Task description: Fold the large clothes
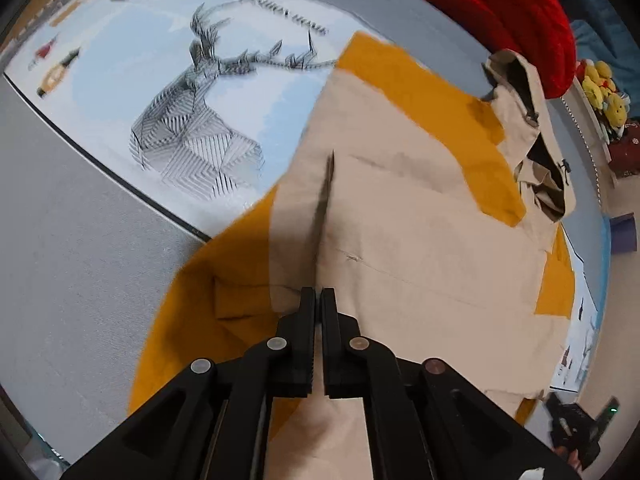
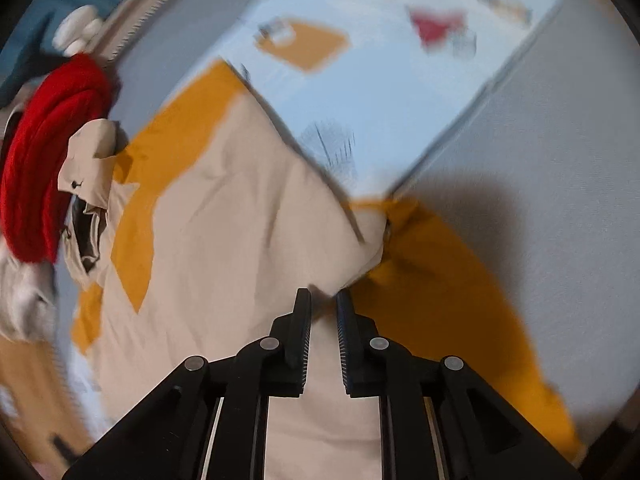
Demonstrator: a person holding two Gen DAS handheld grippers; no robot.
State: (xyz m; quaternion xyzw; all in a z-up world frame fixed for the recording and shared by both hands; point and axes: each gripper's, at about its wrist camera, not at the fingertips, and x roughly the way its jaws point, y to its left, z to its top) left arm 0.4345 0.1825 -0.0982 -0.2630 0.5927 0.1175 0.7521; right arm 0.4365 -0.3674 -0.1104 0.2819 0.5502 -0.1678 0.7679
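the big beige and mustard-yellow cloth jacket (image 1: 400,208) lies on the bed right ahead of both jaws. left gripper (image 1: 318,300) and right gripper (image 2: 324,300) each pinch its edge. pulling unevenly could slip the cloth and skew the fold.

My left tongs (image 1: 318,300) and right tongs (image 2: 324,300) look like matt black plastic, with ribbed inner pads and dull metal pivot pins. The beige coat (image 1: 400,220) is smooth, matt woven cloth; its mustard lining (image 1: 420,92) looks softer. The red knit (image 1: 500,4) is thick, ribbed and fuzzy. The grey bedsheet (image 1: 80,248) shows a fine matt weave.
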